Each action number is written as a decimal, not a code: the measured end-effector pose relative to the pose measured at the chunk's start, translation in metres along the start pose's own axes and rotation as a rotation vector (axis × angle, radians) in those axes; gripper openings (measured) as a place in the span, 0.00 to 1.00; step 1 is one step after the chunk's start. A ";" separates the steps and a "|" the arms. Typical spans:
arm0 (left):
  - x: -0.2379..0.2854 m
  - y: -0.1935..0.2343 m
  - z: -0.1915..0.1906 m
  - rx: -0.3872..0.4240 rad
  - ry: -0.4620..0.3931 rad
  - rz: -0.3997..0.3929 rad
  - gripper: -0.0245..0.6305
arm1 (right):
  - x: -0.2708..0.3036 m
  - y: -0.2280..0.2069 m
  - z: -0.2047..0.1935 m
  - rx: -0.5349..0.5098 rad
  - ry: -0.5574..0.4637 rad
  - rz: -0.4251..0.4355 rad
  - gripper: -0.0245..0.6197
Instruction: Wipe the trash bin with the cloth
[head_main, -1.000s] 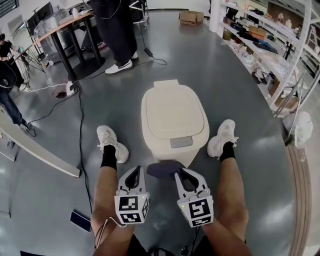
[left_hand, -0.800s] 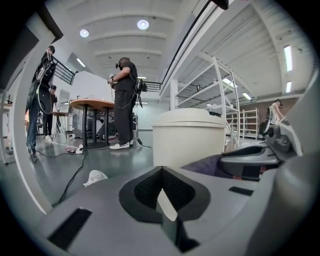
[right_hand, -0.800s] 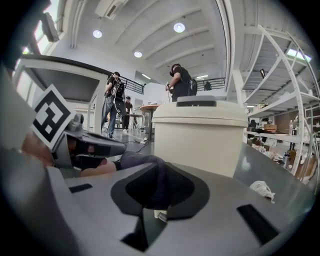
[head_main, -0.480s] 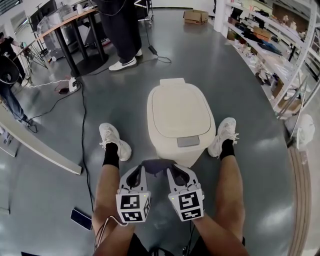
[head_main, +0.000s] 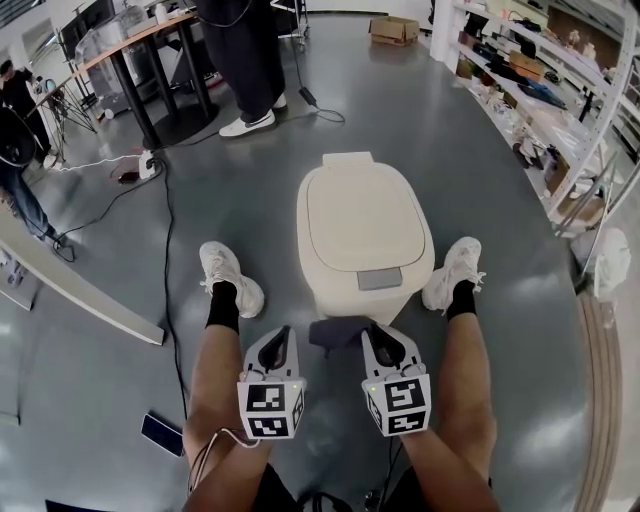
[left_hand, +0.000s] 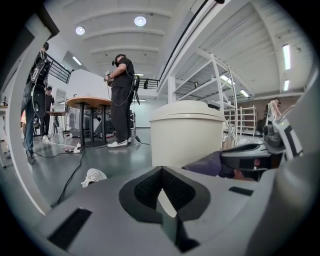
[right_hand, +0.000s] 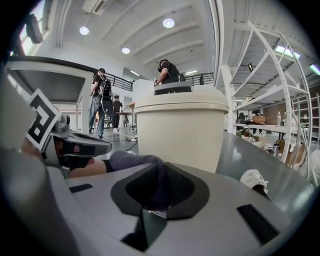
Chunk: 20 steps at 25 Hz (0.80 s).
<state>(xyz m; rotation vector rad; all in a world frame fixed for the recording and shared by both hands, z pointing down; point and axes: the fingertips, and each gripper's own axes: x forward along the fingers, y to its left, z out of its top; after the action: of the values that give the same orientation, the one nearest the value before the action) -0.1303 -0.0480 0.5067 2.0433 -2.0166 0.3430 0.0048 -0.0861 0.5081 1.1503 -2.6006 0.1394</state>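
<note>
A cream trash bin (head_main: 365, 235) with its lid closed stands on the grey floor between the person's feet; it also fills the middle of the left gripper view (left_hand: 186, 132) and the right gripper view (right_hand: 180, 130). A dark purple cloth (head_main: 335, 333) hangs just in front of the bin's near side, and my right gripper (head_main: 378, 338) is shut on it. In the right gripper view the cloth (right_hand: 137, 162) runs between the jaws of the right gripper (right_hand: 159, 175). My left gripper (head_main: 281, 338) is beside it, shut and holding nothing (left_hand: 162, 170).
The person's white shoes flank the bin, left shoe (head_main: 228, 280) and right shoe (head_main: 452, 272). A black cable (head_main: 164, 250) and a phone (head_main: 160, 436) lie on the floor at left. Another person (head_main: 245, 60) stands by a table (head_main: 130, 50). Shelving (head_main: 560, 90) lines the right.
My right gripper swung left toward the left gripper with the cloth, then back right. Both grippers now sit slightly lower in the head view.
</note>
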 end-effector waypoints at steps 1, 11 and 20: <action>0.000 0.000 0.000 0.002 0.001 -0.001 0.03 | -0.001 -0.004 -0.002 0.001 0.000 -0.008 0.12; 0.011 -0.003 -0.007 0.011 0.030 -0.020 0.03 | -0.012 -0.047 -0.007 0.017 -0.004 -0.105 0.12; 0.012 -0.007 -0.012 0.012 0.036 -0.034 0.03 | -0.018 -0.080 -0.017 0.048 0.013 -0.191 0.12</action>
<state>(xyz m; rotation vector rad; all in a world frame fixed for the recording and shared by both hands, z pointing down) -0.1231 -0.0553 0.5216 2.0612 -1.9608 0.3835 0.0791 -0.1236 0.5164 1.4012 -2.4722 0.1687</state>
